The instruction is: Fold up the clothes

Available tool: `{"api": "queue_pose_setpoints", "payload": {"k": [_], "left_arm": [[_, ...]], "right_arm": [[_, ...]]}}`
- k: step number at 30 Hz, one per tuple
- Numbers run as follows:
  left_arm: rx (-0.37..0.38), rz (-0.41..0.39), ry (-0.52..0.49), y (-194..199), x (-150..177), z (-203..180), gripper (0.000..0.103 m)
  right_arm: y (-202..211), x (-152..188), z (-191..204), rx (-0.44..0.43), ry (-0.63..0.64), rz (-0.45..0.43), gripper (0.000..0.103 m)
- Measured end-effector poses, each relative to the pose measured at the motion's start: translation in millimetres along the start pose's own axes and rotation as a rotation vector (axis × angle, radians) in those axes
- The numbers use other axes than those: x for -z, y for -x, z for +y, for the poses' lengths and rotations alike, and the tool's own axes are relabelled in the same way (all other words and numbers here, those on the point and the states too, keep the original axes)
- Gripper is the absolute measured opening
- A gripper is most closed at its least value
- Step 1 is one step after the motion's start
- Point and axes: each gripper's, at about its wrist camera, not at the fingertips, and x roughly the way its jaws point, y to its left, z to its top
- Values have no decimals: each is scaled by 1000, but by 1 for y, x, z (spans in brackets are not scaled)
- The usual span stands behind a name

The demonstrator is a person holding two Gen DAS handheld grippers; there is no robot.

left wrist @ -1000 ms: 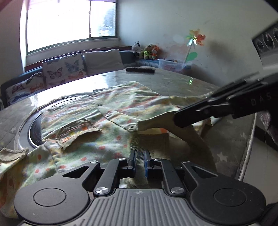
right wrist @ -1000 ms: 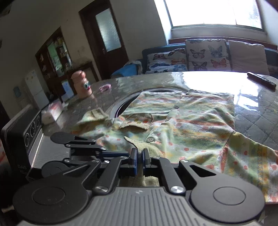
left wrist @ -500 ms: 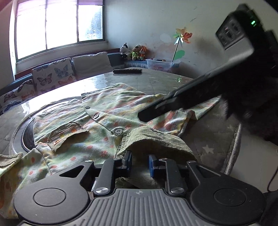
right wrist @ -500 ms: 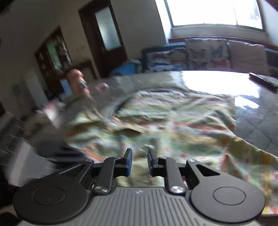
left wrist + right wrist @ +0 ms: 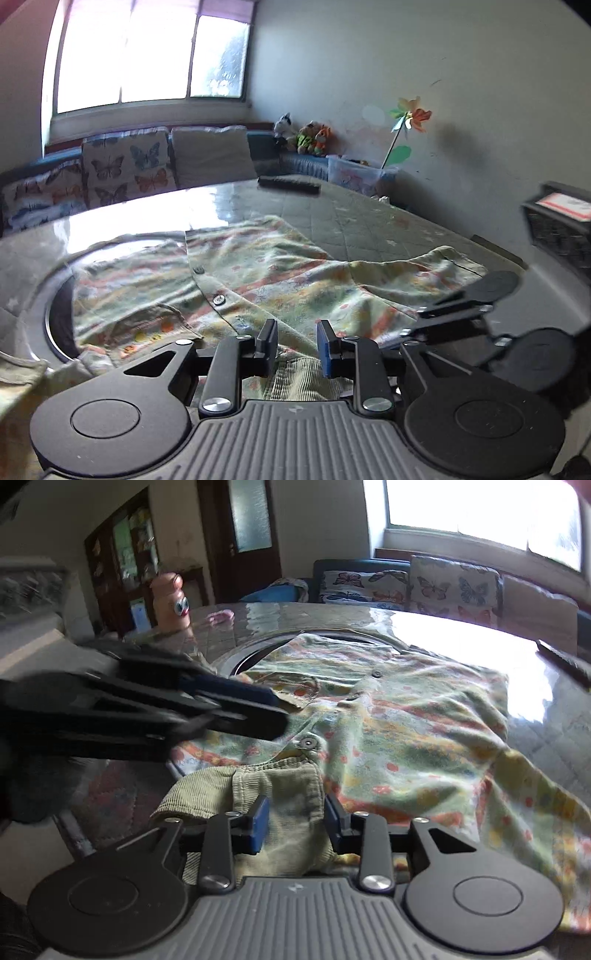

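Note:
A pale green flowered button shirt (image 5: 266,273) lies spread on the round table (image 5: 369,225), collar end nearest me. Its olive corduroy collar (image 5: 280,794) lies loose on the near edge. My left gripper (image 5: 297,341) is open just above the collar, holding nothing. My right gripper (image 5: 295,821) is open too, with the collar lying between and below its fingers. In the right wrist view the left gripper (image 5: 266,716) crosses from the left over the shirt. In the left wrist view the right gripper's body (image 5: 480,314) sits at the right, by a sleeve (image 5: 436,269).
A dark remote (image 5: 290,184) lies at the table's far side. A pink toy figure (image 5: 173,602) stands at the far left edge. A dark round inset (image 5: 59,314) shows under the shirt. A sofa with butterfly cushions (image 5: 122,170) runs behind the table.
Both grippers were shut on the collar a second ago. Both have opened and let it go, and the collar now lies flat on the shirt. The right gripper has drawn back to the right.

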Motion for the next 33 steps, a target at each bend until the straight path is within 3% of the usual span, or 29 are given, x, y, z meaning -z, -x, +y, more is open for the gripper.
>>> {"api": "queue_pose_setpoints", "payload": {"k": [7,17,19,24,28,33], "left_arm": [[24,73,-15,-23,15,-4,23],[31,84,-53,-20,21,-11,23],[32,86,-58,-20,22,-11,23],[29,88,-68,-18,23,-12,23],[26,87,-73,-18,23,-13,23],[25,88,-77,-18,23,-13,25]], "right_arm": [[17,-11,-44,116,-110,-62,33],[-37,-36,-100,232,-141,-38,33],[-44,-37,-108,263,-131,-27,27],[-29,-36,-98,272,-75,-38,27],[-10,-22,-75,214,-31,-22,27],[2,8,-53,275,61,19,30]]}}
